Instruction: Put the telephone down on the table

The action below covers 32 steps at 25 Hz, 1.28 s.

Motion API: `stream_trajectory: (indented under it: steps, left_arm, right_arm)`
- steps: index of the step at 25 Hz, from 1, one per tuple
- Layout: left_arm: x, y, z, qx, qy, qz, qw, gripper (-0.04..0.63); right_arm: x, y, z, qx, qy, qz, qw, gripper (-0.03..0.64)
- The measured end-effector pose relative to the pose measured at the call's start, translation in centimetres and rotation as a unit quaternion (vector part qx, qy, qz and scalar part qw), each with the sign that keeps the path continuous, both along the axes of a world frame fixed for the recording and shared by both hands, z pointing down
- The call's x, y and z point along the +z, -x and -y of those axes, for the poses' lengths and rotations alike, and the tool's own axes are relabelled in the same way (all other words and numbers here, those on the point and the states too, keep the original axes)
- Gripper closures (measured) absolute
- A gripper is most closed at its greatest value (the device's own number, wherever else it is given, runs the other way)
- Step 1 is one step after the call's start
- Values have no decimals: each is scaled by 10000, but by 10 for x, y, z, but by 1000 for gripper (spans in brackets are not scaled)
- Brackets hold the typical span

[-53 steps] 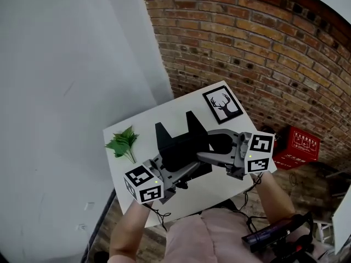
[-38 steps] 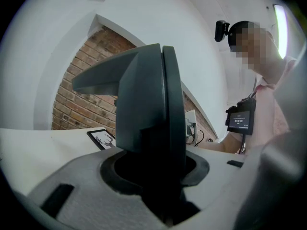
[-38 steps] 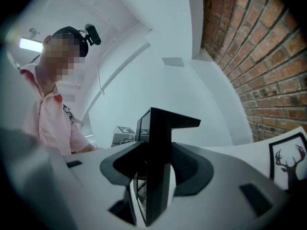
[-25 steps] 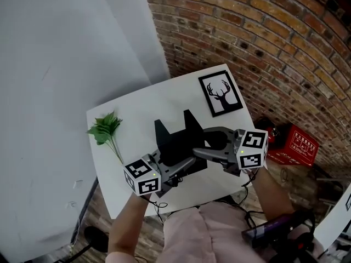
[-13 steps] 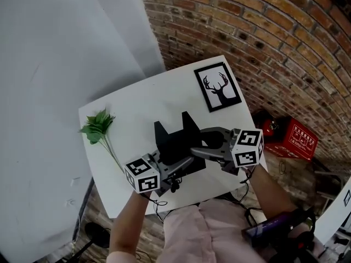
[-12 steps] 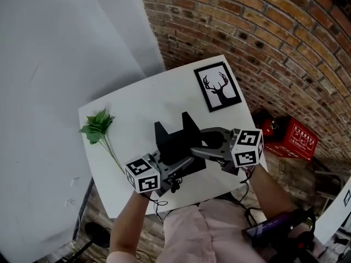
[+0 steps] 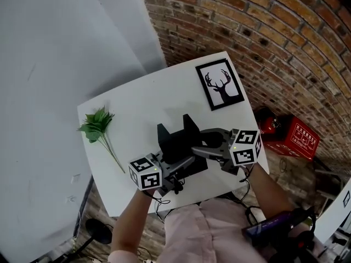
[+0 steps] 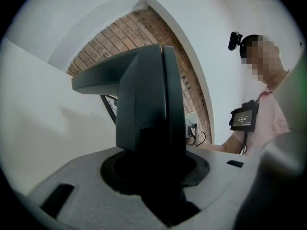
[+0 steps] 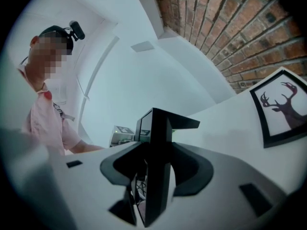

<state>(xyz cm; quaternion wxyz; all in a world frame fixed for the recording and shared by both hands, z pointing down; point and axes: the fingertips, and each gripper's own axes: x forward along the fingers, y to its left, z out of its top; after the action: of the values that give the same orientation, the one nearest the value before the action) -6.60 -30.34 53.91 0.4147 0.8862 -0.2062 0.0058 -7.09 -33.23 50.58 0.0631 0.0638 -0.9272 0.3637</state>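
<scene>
The black telephone point(image 7: 178, 147), an angular body with two upright prongs, hangs over the near middle of the white table point(image 7: 137, 100). My left gripper point(image 7: 178, 166) is shut on its near-left side, and my right gripper point(image 7: 202, 150) is shut on its right side. In the left gripper view the telephone point(image 8: 144, 104) fills the space between that left gripper's point(image 8: 156, 195) jaws. The right gripper view shows the telephone's point(image 9: 156, 138) thin edge clamped in the right gripper point(image 9: 151, 195). Whether its base touches the table I cannot tell.
A framed deer picture point(image 7: 221, 84) lies at the table's far right corner, and a green leafy sprig point(image 7: 97, 126) lies at its left edge. On the floor to the right sits a red crate point(image 7: 294, 139) by the brick wall point(image 7: 263, 32). A white wall panel point(image 7: 60, 43) stands to the left.
Both grippers have sunk toward the table with the telephone held between them, rolling slightly. The grip looks the same.
</scene>
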Motion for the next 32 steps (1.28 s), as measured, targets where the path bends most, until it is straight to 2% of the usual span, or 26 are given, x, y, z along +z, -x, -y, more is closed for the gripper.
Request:
stream_trajectory:
  steps: [4, 13, 24, 32]
  left_arm:
    - [9, -2, -4, 26, 250, -121, 9996, 431]
    - [28, -4, -6, -53, 545, -211, 9983, 431]
    - [47, -7, -5, -105, 837, -366, 9958, 431]
    - [60, -6, -2, -110, 1041, -352, 9939, 431]
  right_arm:
    - [10, -1, -3, 35, 161, -70, 9998, 428]
    - [30, -3, -4, 100, 374, -216, 9990, 426]
    - [51, -5, -2, 116, 576, -372, 9976, 425]
    - [65, -4, 2, 147, 756, -393, 9963, 424]
